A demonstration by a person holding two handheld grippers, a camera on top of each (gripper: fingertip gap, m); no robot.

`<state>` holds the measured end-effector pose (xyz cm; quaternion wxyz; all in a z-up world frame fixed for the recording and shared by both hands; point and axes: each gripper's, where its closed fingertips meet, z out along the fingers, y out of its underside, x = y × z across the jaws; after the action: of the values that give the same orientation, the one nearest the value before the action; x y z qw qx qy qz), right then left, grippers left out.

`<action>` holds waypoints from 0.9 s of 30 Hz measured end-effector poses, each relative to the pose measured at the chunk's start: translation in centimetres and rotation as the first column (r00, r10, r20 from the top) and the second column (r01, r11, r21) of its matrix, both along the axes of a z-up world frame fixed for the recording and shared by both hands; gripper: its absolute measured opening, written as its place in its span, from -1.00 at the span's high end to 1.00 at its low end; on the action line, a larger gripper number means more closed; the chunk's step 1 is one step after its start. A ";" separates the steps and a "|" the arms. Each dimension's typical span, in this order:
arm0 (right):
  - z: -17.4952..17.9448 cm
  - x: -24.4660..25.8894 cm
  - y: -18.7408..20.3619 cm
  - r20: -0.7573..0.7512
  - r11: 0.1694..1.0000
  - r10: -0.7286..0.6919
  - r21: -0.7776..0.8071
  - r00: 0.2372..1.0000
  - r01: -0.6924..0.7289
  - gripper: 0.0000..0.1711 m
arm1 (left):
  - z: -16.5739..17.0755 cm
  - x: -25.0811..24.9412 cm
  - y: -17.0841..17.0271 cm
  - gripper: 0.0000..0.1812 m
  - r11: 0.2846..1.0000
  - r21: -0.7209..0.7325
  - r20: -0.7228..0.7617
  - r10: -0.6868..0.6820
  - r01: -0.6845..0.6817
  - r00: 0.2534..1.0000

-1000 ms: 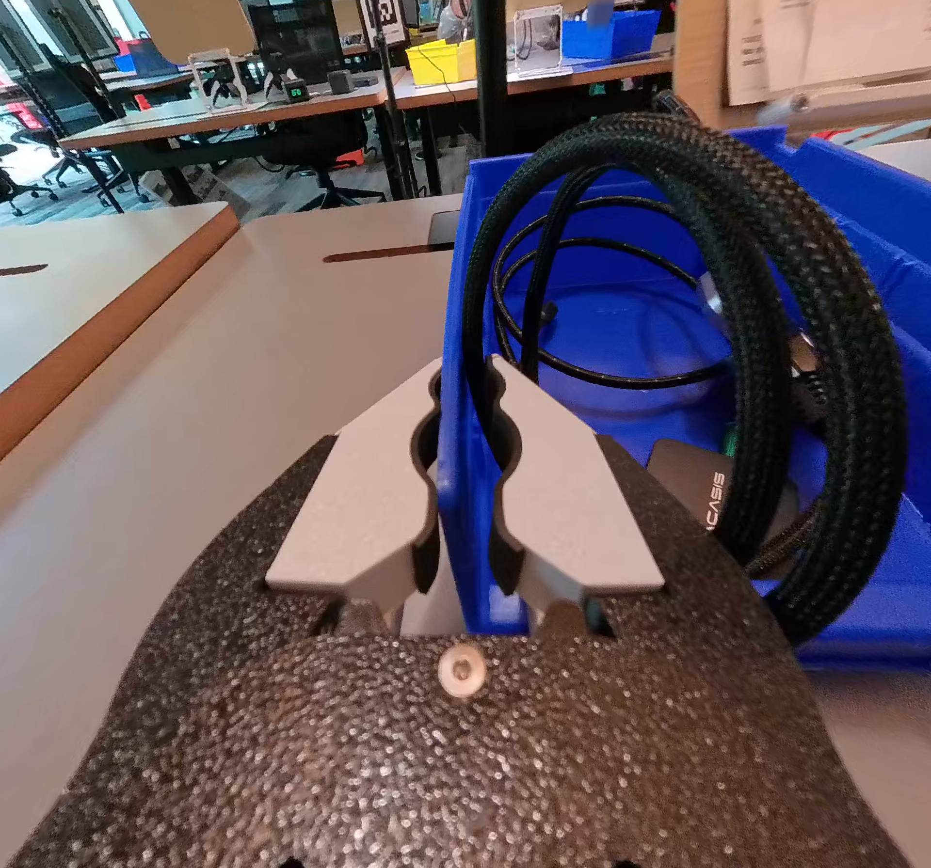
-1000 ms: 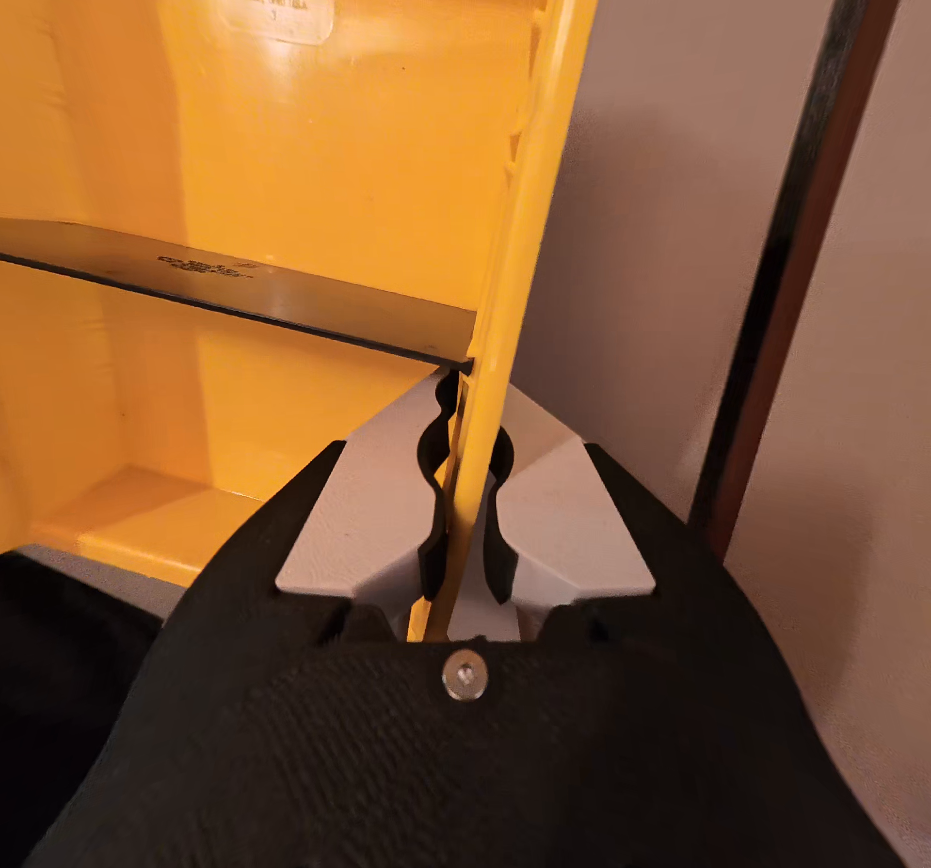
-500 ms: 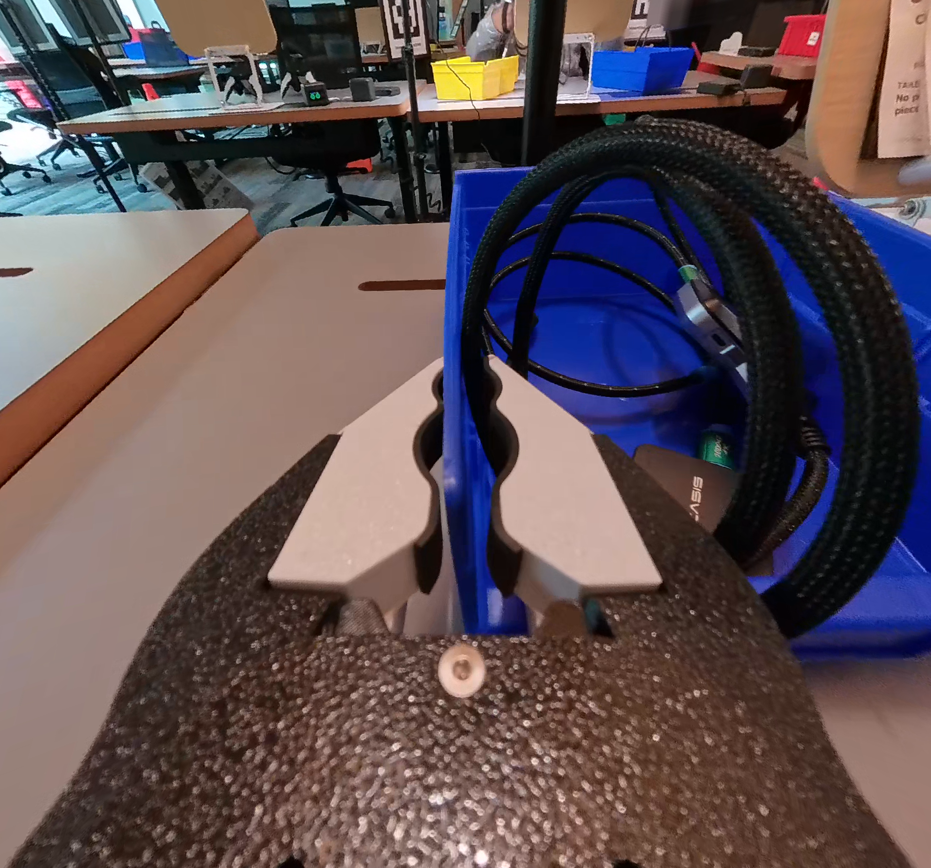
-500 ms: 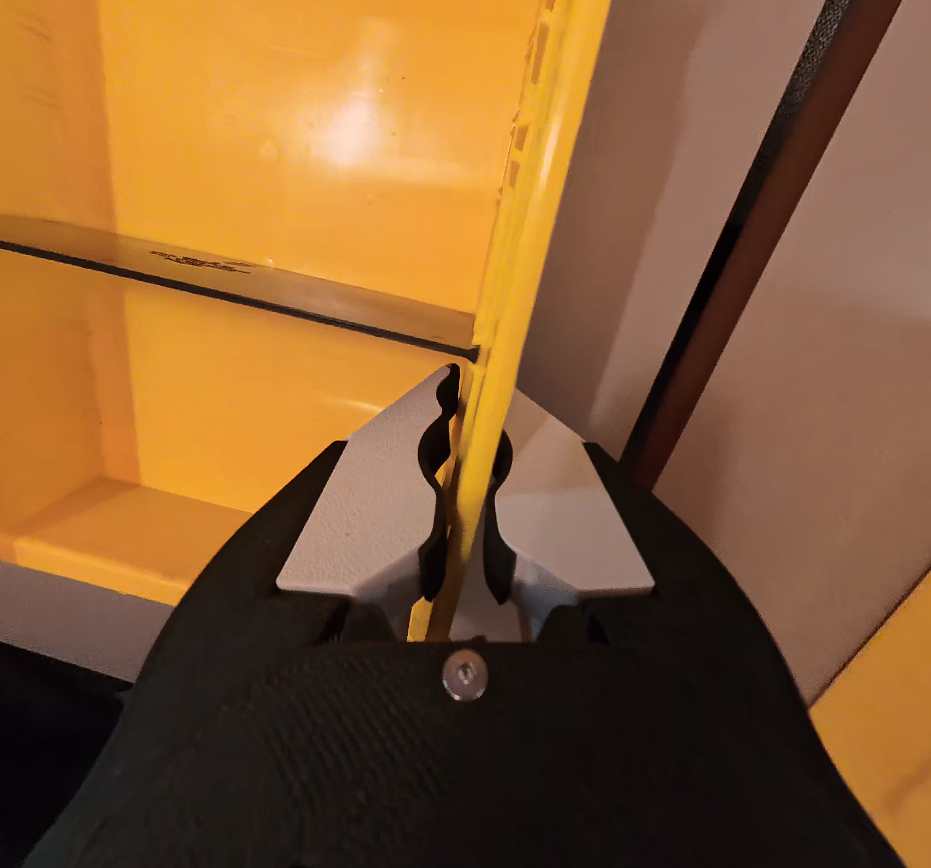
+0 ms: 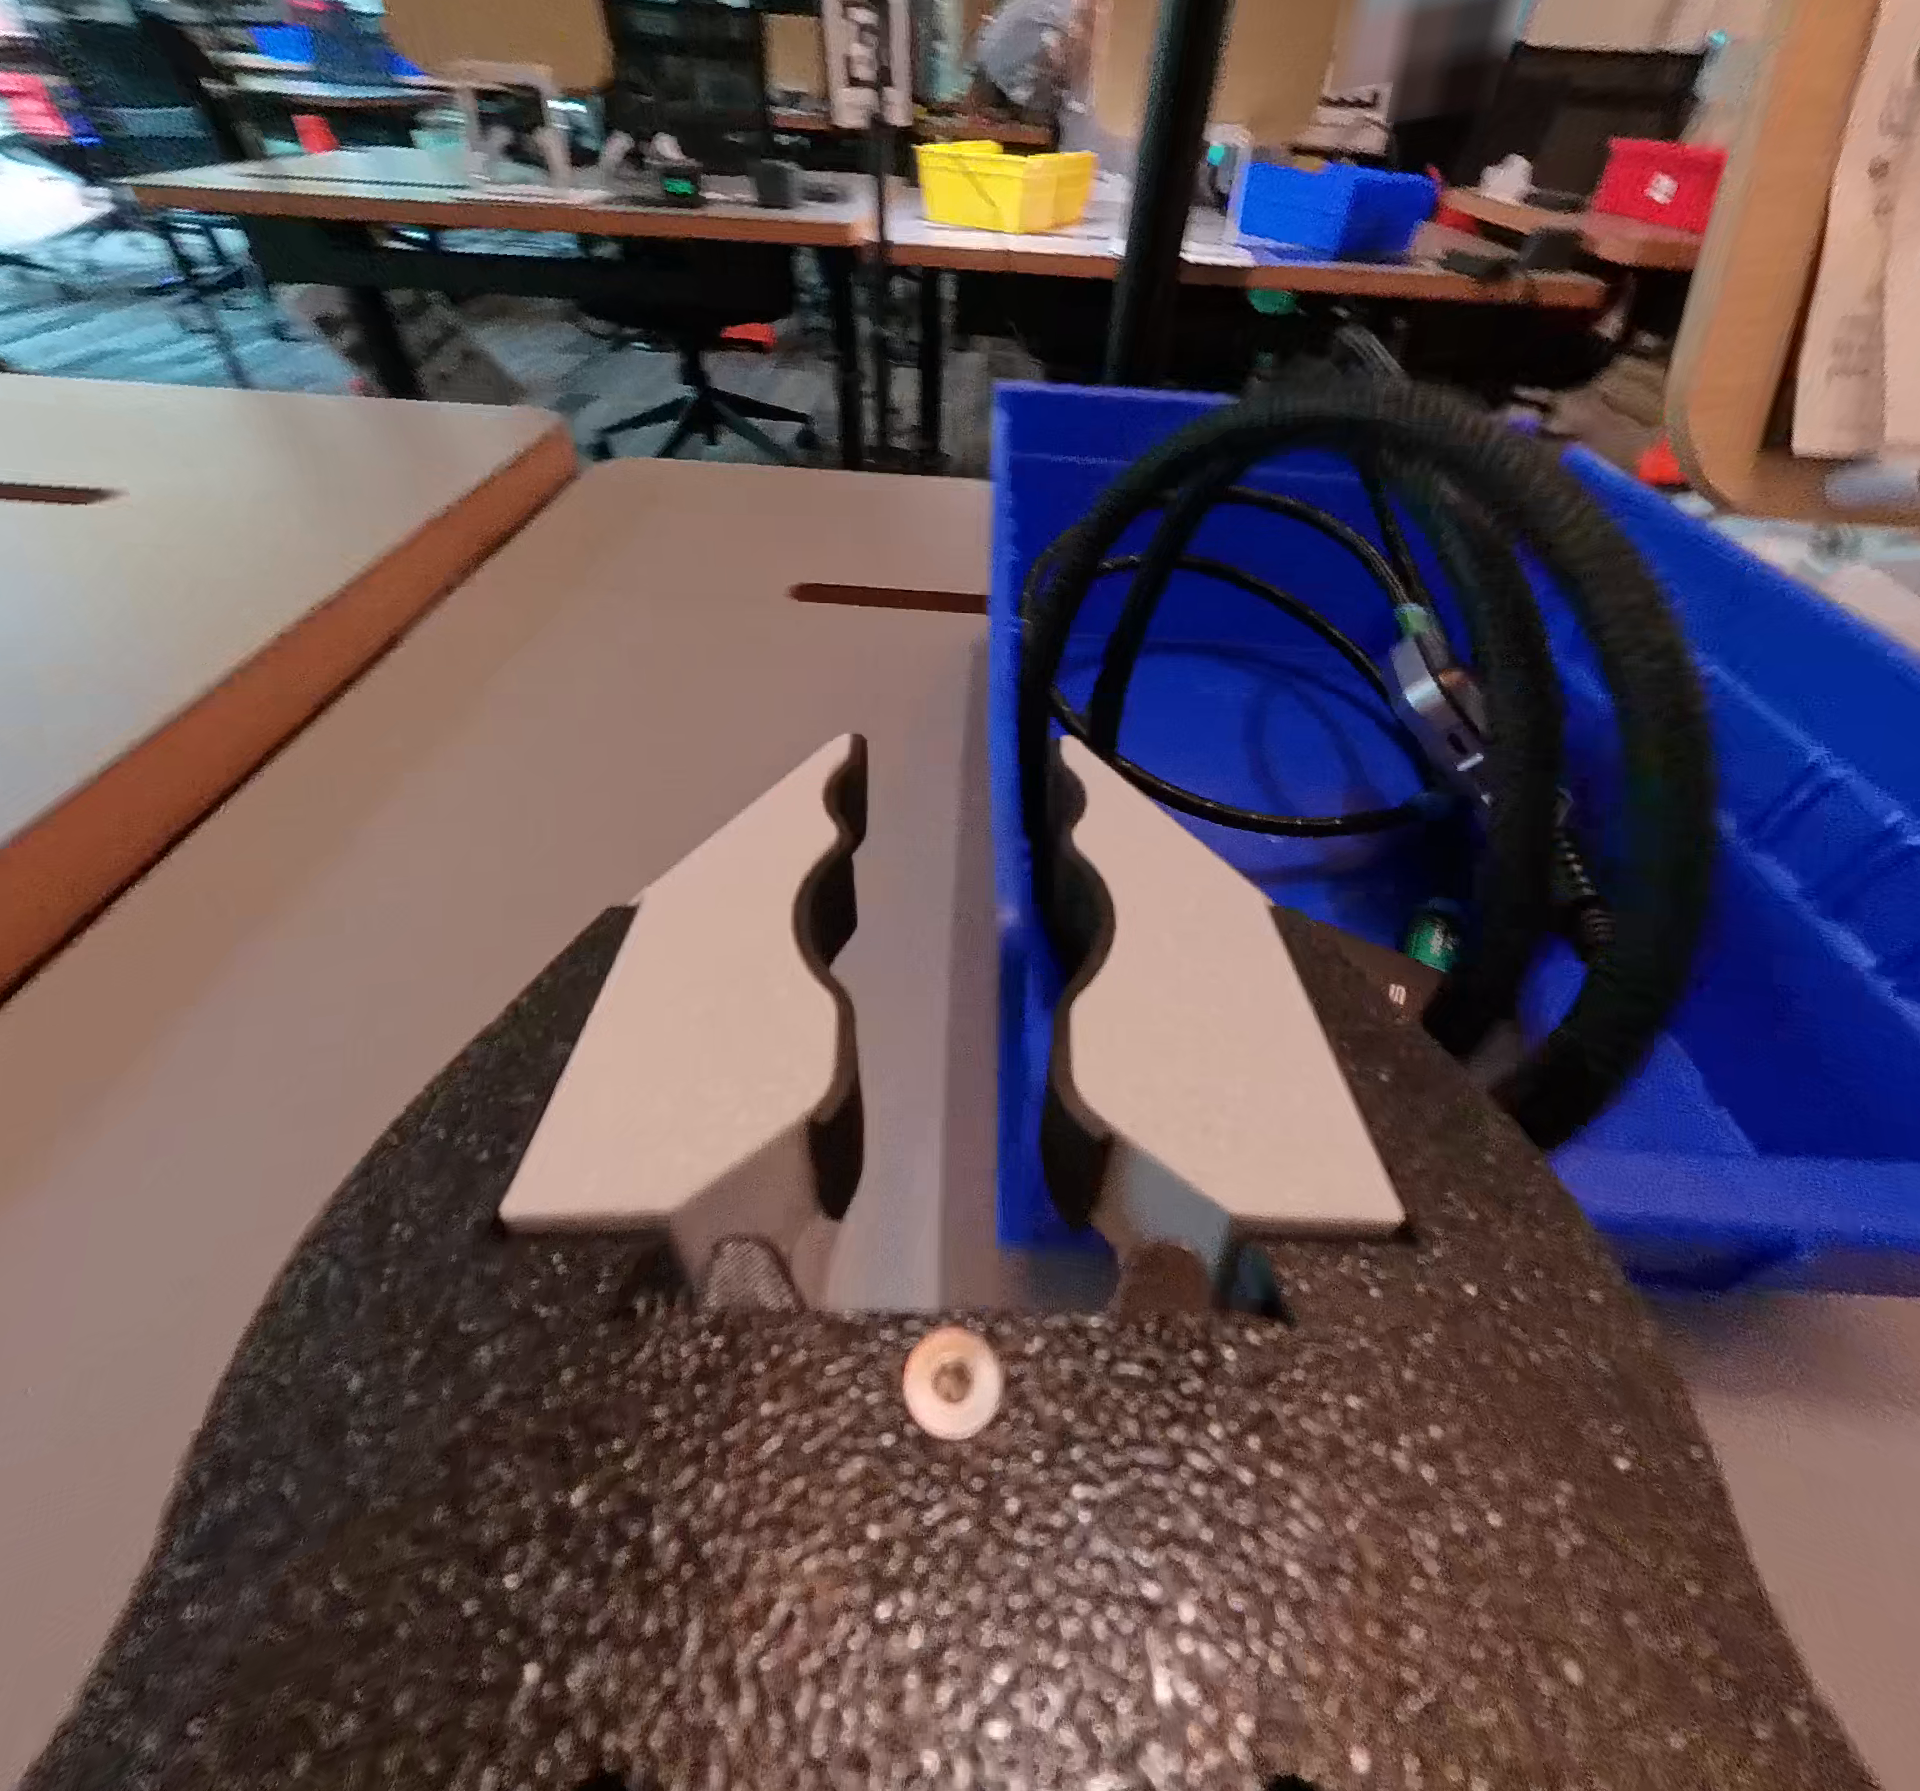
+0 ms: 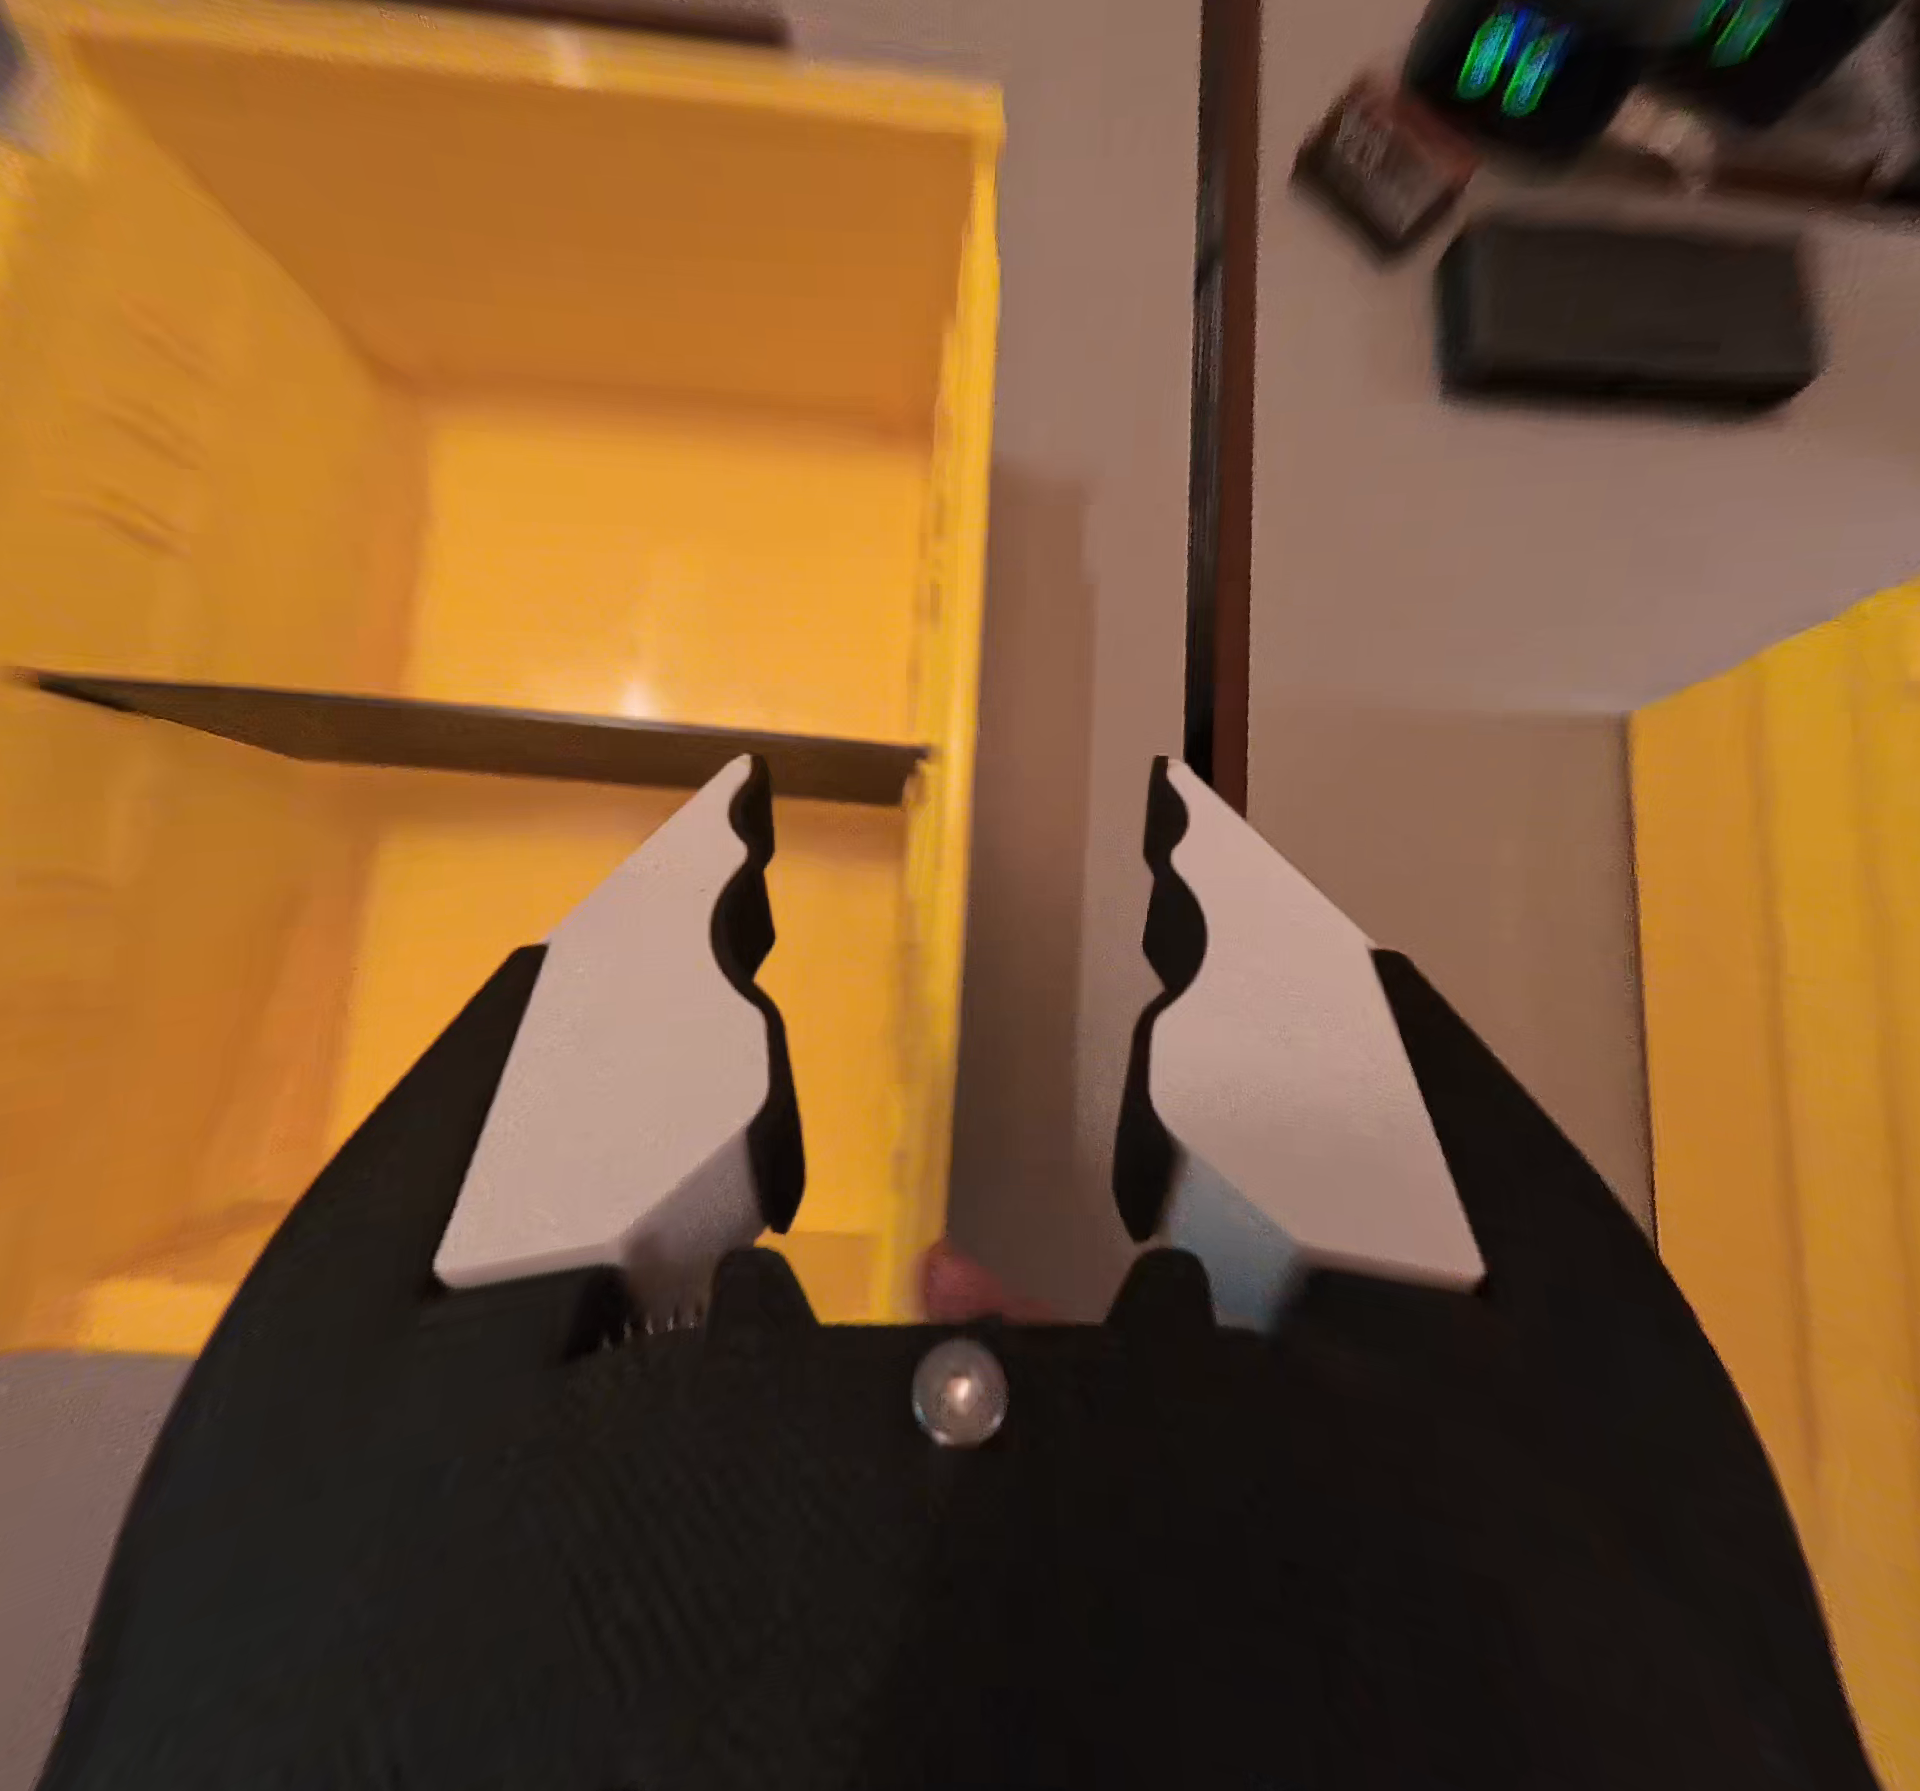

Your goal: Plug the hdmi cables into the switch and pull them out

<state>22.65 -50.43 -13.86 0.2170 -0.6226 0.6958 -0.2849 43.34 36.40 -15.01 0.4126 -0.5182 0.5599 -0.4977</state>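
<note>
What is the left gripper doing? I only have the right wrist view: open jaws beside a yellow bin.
Observer: The left gripper is open too, and the near wall of a blue bin stands between its jaws.
Operator: Is anything in that bin?
Observer: A coil of black braided cable rises out of it.
Operator: Is a plug visible?
Observer: Yes, a grey metal connector hangs inside the coil.
</note>
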 end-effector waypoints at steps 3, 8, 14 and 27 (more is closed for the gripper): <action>6.0 -1.4 3.6 0.194 0.993 0.060 -0.109 0.979 -0.040 -0.15 | 5.0 -4.3 1.3 0.54 0.997 0.005 0.104 0.077 -0.078 0.992; 6.5 -2.4 18.1 0.286 0.906 0.420 -0.180 0.861 -0.382 -0.31 | 5.8 -6.3 -11.5 0.58 0.906 0.245 -0.137 -0.319 0.344 0.938; 1.9 -4.0 34.8 0.366 0.731 0.659 -0.106 0.657 -0.675 -0.29 | -2.9 -2.0 -15.5 0.33 0.767 0.456 -0.558 -0.149 0.452 0.817; 0.5 -7.5 39.4 0.432 0.645 0.691 -0.005 0.580 -0.764 -0.13 | -3.9 0.3 -15.3 0.75 0.697 0.587 -0.583 0.011 0.412 0.812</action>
<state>15.15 -11.07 -13.37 0.5061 -0.7594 0.3414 -0.2251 43.67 21.06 -18.94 0.3381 -0.3780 0.8523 -0.1279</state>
